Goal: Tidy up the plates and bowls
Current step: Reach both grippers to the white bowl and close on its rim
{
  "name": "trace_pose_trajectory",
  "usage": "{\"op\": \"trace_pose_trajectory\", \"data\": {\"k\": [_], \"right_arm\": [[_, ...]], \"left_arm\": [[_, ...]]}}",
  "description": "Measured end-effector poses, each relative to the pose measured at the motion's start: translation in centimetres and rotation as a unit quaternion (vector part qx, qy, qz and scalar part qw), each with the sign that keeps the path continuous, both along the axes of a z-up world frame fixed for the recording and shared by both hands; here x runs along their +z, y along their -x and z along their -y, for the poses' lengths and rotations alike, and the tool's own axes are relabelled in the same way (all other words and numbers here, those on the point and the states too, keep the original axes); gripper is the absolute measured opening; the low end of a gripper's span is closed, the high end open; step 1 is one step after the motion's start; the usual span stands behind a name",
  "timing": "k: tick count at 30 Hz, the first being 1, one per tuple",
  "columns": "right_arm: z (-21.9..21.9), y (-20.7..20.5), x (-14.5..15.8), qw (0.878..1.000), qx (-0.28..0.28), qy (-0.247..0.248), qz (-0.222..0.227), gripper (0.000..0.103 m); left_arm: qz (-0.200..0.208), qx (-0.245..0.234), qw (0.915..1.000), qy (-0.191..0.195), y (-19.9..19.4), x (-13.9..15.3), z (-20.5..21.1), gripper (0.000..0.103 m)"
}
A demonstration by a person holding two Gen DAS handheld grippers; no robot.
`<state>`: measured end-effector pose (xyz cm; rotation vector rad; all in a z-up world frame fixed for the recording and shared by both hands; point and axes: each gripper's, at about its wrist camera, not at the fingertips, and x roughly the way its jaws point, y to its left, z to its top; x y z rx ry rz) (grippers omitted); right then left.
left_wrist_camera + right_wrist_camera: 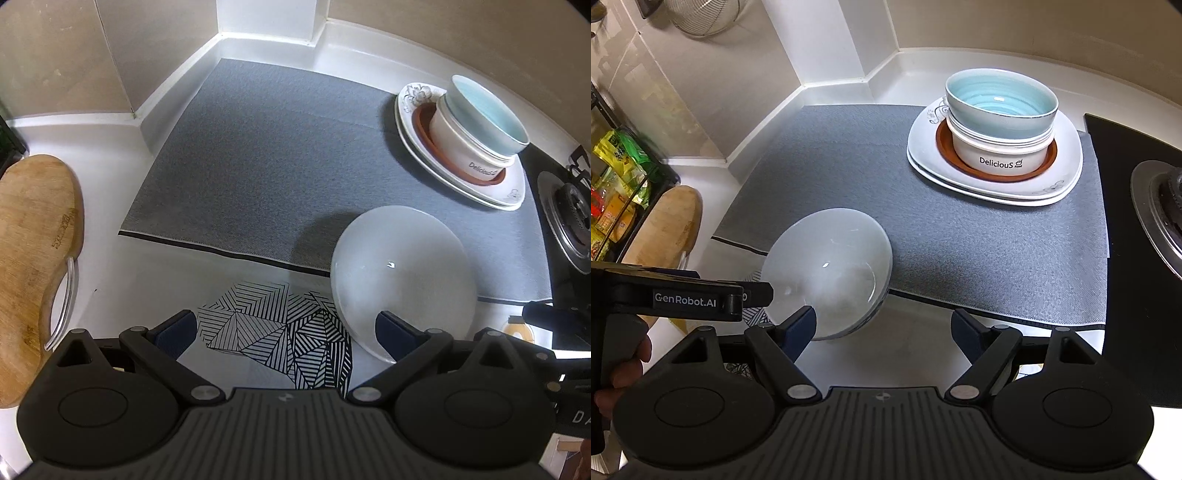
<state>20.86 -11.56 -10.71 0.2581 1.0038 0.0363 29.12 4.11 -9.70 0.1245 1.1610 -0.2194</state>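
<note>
here the frosted white bowl (pixel 402 284) looks smooth, glossy and faintly translucent, round with a shallow curve and a thin darker line under its rim in the right wrist view (pixel 827 277). being round it has no long axis; it is tilted, its open mouth facing up and toward the right side camera, its lower edge near the front border of the grey mat (pixel 258 147), half over the mat and half over the white worktop (pixel 110 266). it sits above a black-and-white striped pattern (pixel 280 328) on the worktop. the left tongs (pixel 286 326) stand spread wide, and the bowl's lower rim lies against the inner face of their right finger, while the left finger is well apart from it; whether they bear on the bowl cannot be told. the right tongs (pixel 884 325) are also spread wide, holding nothing, with the bowl just in front of their left finger and the right finger clear of it. at the far right of the mat a stack stands: white flowered plates (pixel 997 184), a brown saucer (pixel 997 173), a white "delicious" bowl (pixel 1001 155) and a pale blue bowl (pixel 1001 103) on top, well apart from both tongs. a wooden board (pixel 33 266) lies at the left.
</note>
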Motion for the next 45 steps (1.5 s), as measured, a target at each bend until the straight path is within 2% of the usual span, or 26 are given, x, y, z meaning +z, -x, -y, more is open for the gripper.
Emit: {"op": "trace_pose_trajectory", "data": {"k": [13,32,38,39,40,41,42,43,45], "right_arm": [[1.0,-3.0,-2.0,1.0,-0.003,0.002,-0.022,0.084],[0.9,-6.2,-4.4,0.998,0.019,0.031,-0.048,0.084],[0.4,-6.7,-4.9,0.997,0.028,0.041,-0.052,0.082],[0.2,-6.7,-4.9,0.997,0.033,0.041,-0.051,0.079],[0.0,-6.7,-4.9,0.997,0.041,0.04,-0.05,0.069],[-0.2,-6.7,-4.9,0.997,0.047,0.039,-0.047,0.064],[-0.2,-6.5,-4.8,0.997,0.052,0.033,-0.044,0.05],[-0.3,-6.6,-4.8,0.997,0.058,0.026,-0.044,0.038],[-0.3,-6.6,-4.9,0.997,0.063,0.015,-0.046,0.026]], "left_arm": [[-0.029,0.015,0.9993,-0.015,-2.2,-2.2,1.0,0.103],[-0.051,0.006,0.9974,-0.051,-4.5,-4.9,2.4,0.103],[-0.056,0.001,0.9971,-0.051,-4.6,-5.1,2.7,0.103],[-0.056,-0.001,0.9971,-0.051,-4.5,-5.1,2.8,0.103],[-0.056,-0.002,0.9972,-0.05,-4.5,-5.0,3.0,0.103],[-0.055,-0.004,0.9974,-0.047,-4.6,-4.8,2.9,0.098],[-0.053,-0.006,0.9976,-0.044,-4.8,-4.7,2.8,0.094],[-0.052,-0.009,0.998,-0.036,-4.8,-4.6,2.7,0.087],[-0.057,-0.019,0.9982,-0.008,-4.8,-4.2,2.6,0.069]]}}
